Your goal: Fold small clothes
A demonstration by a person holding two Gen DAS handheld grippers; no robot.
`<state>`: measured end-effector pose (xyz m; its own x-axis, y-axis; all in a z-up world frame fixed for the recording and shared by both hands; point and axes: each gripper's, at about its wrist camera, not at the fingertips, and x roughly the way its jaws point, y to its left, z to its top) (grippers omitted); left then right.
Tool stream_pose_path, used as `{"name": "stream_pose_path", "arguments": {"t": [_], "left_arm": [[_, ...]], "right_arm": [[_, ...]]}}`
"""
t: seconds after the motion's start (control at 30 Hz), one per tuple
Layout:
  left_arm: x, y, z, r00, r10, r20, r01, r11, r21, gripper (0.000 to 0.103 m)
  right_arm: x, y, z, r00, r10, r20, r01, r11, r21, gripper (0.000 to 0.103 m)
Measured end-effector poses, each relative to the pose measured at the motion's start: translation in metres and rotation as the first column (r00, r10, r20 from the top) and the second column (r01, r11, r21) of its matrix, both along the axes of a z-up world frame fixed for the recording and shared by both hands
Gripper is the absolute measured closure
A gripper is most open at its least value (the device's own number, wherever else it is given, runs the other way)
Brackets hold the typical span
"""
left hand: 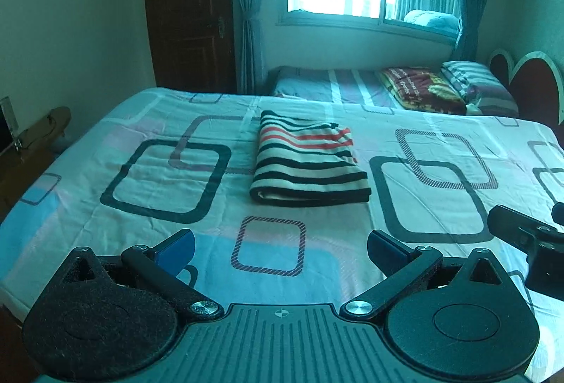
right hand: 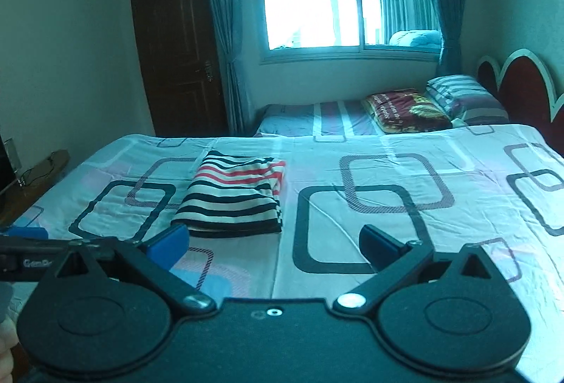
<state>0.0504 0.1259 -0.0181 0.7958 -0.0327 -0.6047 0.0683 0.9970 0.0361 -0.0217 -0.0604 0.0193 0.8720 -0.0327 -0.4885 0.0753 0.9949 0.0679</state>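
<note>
Garment: striped folded cloth [left hand: 310, 164] lay flat on the bed [left hand: 440, 242].
Left gripper [left hand: 280, 247]: angled downward, fingers spread, empty.
Right gripper [right hand: 275, 242]: likewise, apparently hovering short of the cloth.

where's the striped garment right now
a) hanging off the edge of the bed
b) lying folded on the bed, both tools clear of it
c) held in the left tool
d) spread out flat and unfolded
b: the striped garment lies as a folded stack on the bed, and the left tool and right tool both stand open with nothing between their fingers.
</note>
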Motion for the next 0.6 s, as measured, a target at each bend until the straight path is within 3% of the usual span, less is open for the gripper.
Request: {"name": "stream_pose_path", "arguments": {"t": [0.6], "left_arm": [[-0.019, -0.002, 0.015, 1.000, 0.005, 0.020, -0.005, 1.000, -0.026, 0.000]], "right_arm": [[-0.021, -0.011, 0.005, 0.999, -0.035, 0.019, 0.035, 0.999, -0.003, 0.001]]}}
